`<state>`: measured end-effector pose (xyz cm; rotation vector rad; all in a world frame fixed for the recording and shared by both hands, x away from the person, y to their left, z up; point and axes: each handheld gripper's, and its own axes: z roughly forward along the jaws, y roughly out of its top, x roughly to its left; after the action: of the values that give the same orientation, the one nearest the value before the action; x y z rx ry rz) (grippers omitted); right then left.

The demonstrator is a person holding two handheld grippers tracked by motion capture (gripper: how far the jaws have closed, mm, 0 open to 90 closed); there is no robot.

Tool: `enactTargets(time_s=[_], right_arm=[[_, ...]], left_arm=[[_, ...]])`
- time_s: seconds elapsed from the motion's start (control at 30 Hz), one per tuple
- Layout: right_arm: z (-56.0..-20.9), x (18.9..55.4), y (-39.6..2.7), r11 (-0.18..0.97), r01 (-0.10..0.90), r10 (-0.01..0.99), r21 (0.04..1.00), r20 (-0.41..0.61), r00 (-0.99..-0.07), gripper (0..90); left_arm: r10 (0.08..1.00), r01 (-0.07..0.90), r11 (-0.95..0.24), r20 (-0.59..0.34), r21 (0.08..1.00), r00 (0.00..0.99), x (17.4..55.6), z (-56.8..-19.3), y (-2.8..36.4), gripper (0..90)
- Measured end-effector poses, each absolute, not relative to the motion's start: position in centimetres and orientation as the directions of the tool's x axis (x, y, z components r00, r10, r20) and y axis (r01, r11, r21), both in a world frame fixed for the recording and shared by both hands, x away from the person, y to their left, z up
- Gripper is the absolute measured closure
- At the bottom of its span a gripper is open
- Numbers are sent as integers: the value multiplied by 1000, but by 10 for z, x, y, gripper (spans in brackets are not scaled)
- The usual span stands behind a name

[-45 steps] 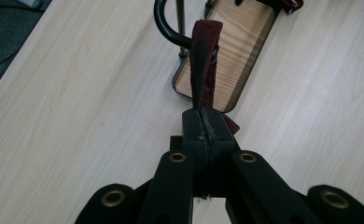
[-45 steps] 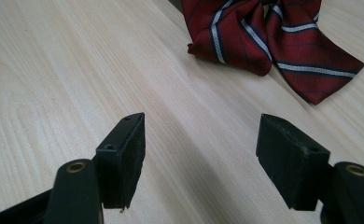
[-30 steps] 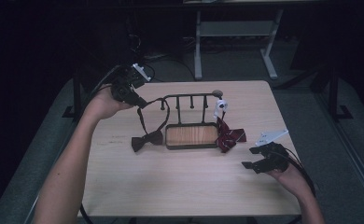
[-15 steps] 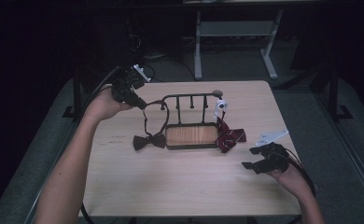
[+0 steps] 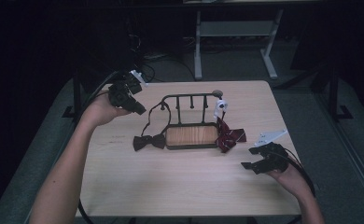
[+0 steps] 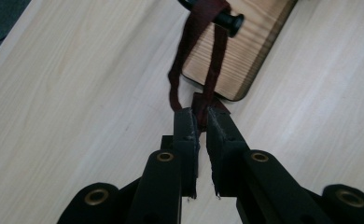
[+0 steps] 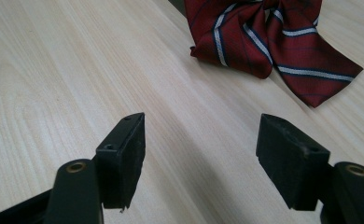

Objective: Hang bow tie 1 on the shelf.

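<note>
1. The dark bow tie (image 5: 148, 141) lies flat on the table (image 5: 171, 186), just beside the left end of the rack's wooden base (image 5: 191, 135); its strap (image 5: 148, 120) runs up and loops over the left end of the rack (image 5: 189, 98)
2. The left gripper (image 5: 140, 111) hangs above the table just left of that strap. In the left gripper view its jaws (image 6: 198, 116) stand a narrow slit apart and have just been opening; the bow shows beyond the tips, but the pads do not press on it, so nothing is held
3. The right gripper (image 5: 250, 157) rests low near the table's right edge with its jaws spread wide and empty (image 7: 201, 140), near a red striped tie (image 7: 273, 42) that lies against the right end of the base
4. Handling, as a judgement: the bow tie looks light, soft and limp, and would sag and swing from wherever it is pinched. The strap is thin and could slip out of a loose grip or slide off its peg if tugged
5. Best hold is probably the centre knot of the bow, where the cloth is thickest, with the jaws squeezed nearly closed; to move the loop, pinch the strap close to the peg and lift it clear before pulling sideways, so the light rack is not dragged
</note>
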<state>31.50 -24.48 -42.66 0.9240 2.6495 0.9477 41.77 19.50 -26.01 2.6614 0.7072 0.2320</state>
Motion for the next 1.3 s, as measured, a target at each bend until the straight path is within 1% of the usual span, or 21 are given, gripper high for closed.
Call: enactTargets(time_s=[0.2, 0.47, 0.73, 1.3], right_arm=[[-426, 315, -246, 605, 496, 610, 623, 37, -791, 327], [-427, 317, -249, 598, 505, 617, 622, 46, -786, 327], [-425, 315, -253, 591, 509, 624, 626, 45, -780, 327], [-424, 315, -256, 584, 519, 635, 624, 47, -771, 326]], left_arm=[[493, 432, -814, 70, 387, 867, 410, -262, 197, 809], [468, 407, -828, 76, 385, 880, 405, -267, 194, 757], [450, 389, -828, 64, 405, 891, 394, -273, 192, 738], [458, 398, -804, 34, 442, 888, 379, -292, 203, 710]])
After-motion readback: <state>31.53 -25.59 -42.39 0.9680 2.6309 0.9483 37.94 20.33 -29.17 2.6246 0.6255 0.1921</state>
